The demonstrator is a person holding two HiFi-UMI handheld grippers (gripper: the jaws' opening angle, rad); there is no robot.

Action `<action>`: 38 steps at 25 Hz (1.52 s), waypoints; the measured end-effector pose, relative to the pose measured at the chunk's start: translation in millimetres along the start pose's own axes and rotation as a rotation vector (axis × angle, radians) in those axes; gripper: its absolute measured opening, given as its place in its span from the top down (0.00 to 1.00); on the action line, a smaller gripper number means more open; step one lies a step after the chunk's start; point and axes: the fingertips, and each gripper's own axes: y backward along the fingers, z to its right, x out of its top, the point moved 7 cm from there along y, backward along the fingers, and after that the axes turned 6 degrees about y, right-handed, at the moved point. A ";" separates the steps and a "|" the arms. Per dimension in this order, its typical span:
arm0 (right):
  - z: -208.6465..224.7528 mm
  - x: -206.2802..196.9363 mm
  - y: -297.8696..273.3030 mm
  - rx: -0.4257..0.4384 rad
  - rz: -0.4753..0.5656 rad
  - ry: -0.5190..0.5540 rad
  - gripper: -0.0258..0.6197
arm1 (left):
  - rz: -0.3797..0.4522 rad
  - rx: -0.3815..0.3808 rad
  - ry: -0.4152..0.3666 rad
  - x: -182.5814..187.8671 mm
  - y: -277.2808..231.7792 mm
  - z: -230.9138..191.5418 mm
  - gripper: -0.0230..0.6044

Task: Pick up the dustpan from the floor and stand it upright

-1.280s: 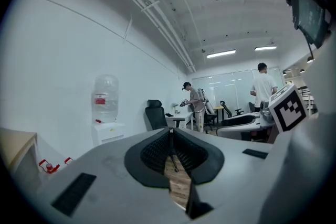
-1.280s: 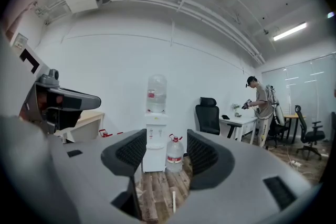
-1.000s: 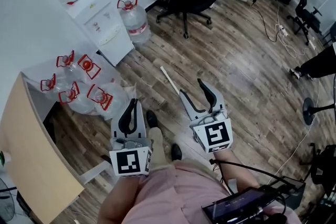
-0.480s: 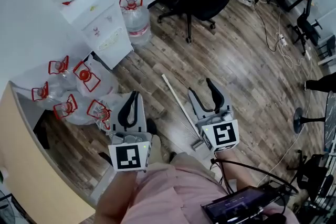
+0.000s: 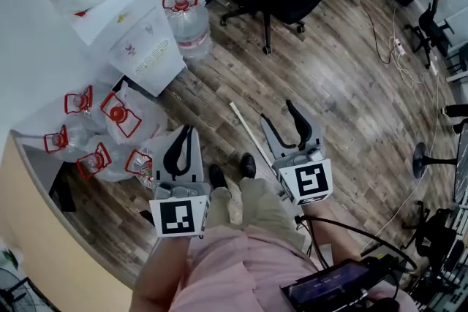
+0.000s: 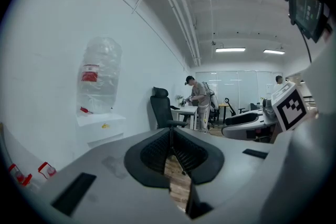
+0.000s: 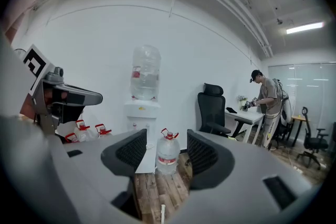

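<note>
Pale plastic, by the look of it, made up the long thin handle of the dustpan (image 5: pixel 245 129), which lay flat on the wooden floor (image 5: pixel 344 106) just ahead of the person's shoes (image 5: pixel 248 164) and ran slantwise under the right gripper (image 5: pixel 278 111). The pan end was hidden behind that gripper and the person's legs, so its shape could not be judged. Such a thing would likely be light and stiff, with most of its little weight at the pan. The smooth, narrow handle might roll or slip between the pads, so a firm squeeze across it, up toward the free end, would probably let the pan stay down as a foot while the handle swung up. The right gripper hung above the handle without touching it, its jaws spread well apart and nothing between them. Its own view looked through the gap at a water bottle (image 7: pixel 167 153) standing farther off by the wall. The left gripper (image 5: pixel 187 132) hovered to the side, over the floor beside the shoes, with its jaws pressed together at the tips and holding nothing.
</note>
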 end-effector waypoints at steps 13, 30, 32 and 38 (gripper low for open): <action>17.8 -81.4 -99.0 0.138 -0.081 -0.026 0.59 | -0.152 0.053 -0.012 -66.5 -89.0 -17.0 0.92; -16.1 -242.1 -198.2 0.248 -0.219 -0.026 0.59 | -0.262 0.052 0.034 -223.0 -153.6 -35.6 0.92; -18.1 -253.7 -202.1 0.244 -0.229 -0.033 0.59 | -0.281 0.050 0.042 -235.6 -154.4 -36.8 0.92; -27.1 -289.5 -212.4 0.225 -0.286 -0.054 0.59 | -0.299 0.043 0.057 -270.2 -159.4 -43.8 0.92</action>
